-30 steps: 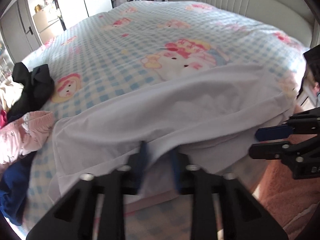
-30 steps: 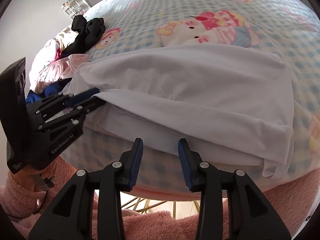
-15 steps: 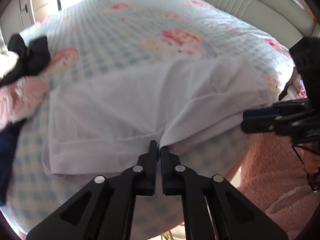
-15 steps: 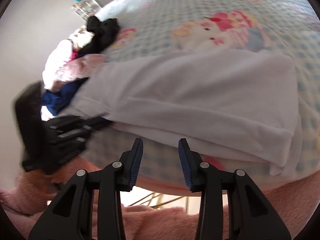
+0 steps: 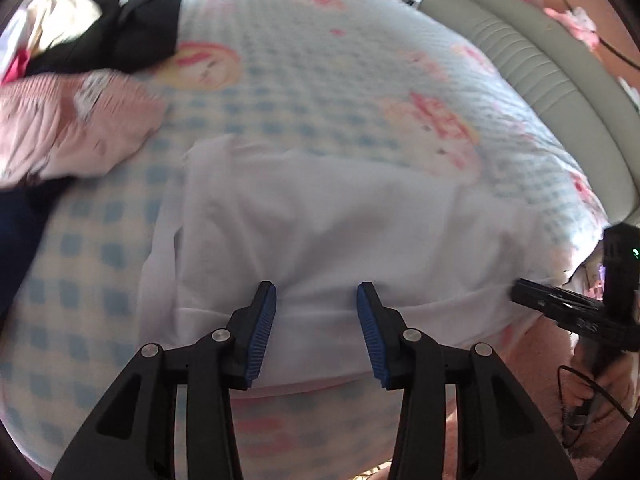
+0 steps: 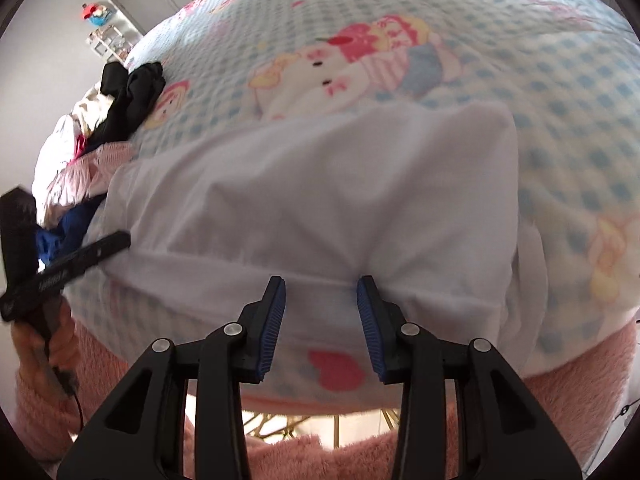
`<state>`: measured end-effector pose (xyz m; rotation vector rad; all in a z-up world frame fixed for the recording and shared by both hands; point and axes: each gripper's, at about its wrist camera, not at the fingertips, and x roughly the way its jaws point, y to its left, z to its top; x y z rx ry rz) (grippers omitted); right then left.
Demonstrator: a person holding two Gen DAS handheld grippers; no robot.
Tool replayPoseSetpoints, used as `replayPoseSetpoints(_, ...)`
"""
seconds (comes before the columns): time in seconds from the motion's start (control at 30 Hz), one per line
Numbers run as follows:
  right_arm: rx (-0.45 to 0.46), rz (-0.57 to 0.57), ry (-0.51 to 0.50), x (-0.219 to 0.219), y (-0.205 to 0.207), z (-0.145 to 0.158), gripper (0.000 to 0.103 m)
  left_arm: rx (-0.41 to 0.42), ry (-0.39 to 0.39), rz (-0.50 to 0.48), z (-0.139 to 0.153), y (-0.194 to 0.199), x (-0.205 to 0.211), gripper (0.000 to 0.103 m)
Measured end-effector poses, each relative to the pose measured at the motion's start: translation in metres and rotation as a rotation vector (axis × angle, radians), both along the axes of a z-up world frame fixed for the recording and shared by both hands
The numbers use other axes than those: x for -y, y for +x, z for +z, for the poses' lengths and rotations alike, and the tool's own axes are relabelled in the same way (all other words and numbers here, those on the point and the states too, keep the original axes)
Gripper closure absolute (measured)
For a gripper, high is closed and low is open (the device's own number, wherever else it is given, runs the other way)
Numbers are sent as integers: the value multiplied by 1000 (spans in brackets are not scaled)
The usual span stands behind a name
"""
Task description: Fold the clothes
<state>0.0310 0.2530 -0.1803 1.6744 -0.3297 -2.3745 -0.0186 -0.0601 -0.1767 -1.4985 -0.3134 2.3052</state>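
A: Near the front edge of the bed [image 5: 280, 92], white garment [image 5: 340, 232], folded over itself, lower hem draped a little over the edge. Flat enough, a few creases running toward the hem.

B: Left gripper [image 5: 316, 332]?

A: Jaws opening, blue pads apart. The white cloth lies under and between them, but the pads do not press on it. Released, by the look of it.

B: And the right gripper [image 6: 321, 328]?

A: Jaws part-open over the hem near the garment's right end. Fabric shows in the gap; tips sit at the hem seam, no pinch that I can see. Not clenched on anything.

B: Each one visible from the other camera?

A: Yes. In the left wrist view the right gripper comes in at the right side, level with the hem. In the right wrist view the left gripper comes in at the left side, tip at the garment's left end; whether it touches, cannot tell.

B: Other things on the bed?

A: Pile toward the far left corner: black clothing [image 6: 132, 96], pink garment [image 5: 68, 128] just beside it, dark blue cloth [image 6: 66, 236] at the left edge. All apart from the white piece. Bedspread is blue check with cartoon prints. Pink fuzzy sleeve [image 6: 44, 392] at the left hand. Grey padded headboard [image 5: 552, 92] along the far right side.
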Motion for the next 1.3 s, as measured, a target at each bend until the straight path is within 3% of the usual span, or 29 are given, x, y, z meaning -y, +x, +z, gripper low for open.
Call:
replayPoseSetpoints(0.1, 29, 11, -43, -11, 3, 8, 65, 39, 122, 53, 8, -10, 23, 59)
replayPoseSetpoints(0.2, -54, 7, -89, -21, -4, 31, 62, -89, 126, 61, 36, -14, 24, 58)
replayPoseSetpoints(0.27, -103, -19, -78, -27, -16, 40, 55, -120, 123, 70, 40, -25, 19, 58)
replayPoseSetpoints(0.37, -114, -56, 1, -30, -32, 36, 55, -84, 69, 122, 21, -51, 19, 58)
replayPoseSetpoints(0.43, -69, -68, 65, -31, -40, 22, 55, -46, 19, 167, 5, -69, 21, 59)
replayPoseSetpoints(0.47, -56, -78, 78, -36, -40, 20, 56, -37, 15, 187, 2, -71, 27, 70)
replayPoseSetpoints(0.5, -46, -88, 86, -43, -40, 18, 57, -30, 16, 208, 0, -72, 33, 72)
replayPoseSetpoints(0.57, -56, -118, 41, -61, -33, 22, 56, -57, 52, 260, 7, -63, 47, 70)
replayPoseSetpoints(0.63, -117, -166, -19, -79, -32, 34, 53, -91, 24, 305, 13, -57, 61, 63)
replayPoseSetpoints(0.67, -147, -182, -50, -86, -33, 39, 47, -78, 40, 292, 10, -60, 64, 62)
replayPoseSetpoints(0.77, -112, -214, -109, -99, -54, 25, 45, -6, 119, 246, -8, -74, 66, 61)
replayPoseSetpoints(0.87, -35, -213, -145, -100, -75, 0, 43, 36, 136, 238, -31, -80, 59, 62)
replayPoseSetpoints(0.93, -19, -151, -188, -91, -77, -15, 56, 30, 138, 249, -37, -78, 57, 66)
replayPoseSetpoints(1.0, -58, -142, -163, -83, -70, -14, 69, 0, 140, 262, -32, -74, 57, 77)
replayPoseSetpoints(1.1, -79, -169, -114, -87, -64, -6, 85, -32, 106, 318, -23, -72, 62, 79)
replayPoseSetpoints(1.2, -98, -204, 22, -96, -57, 4, 84, -45, 61, 345, -13, -71, 67, 80)
replayPoseSetpoints(1.3, -151, -166, 7, -97, -43, 27, 75, -88, 21, 320, 10, -57, 70, 81)
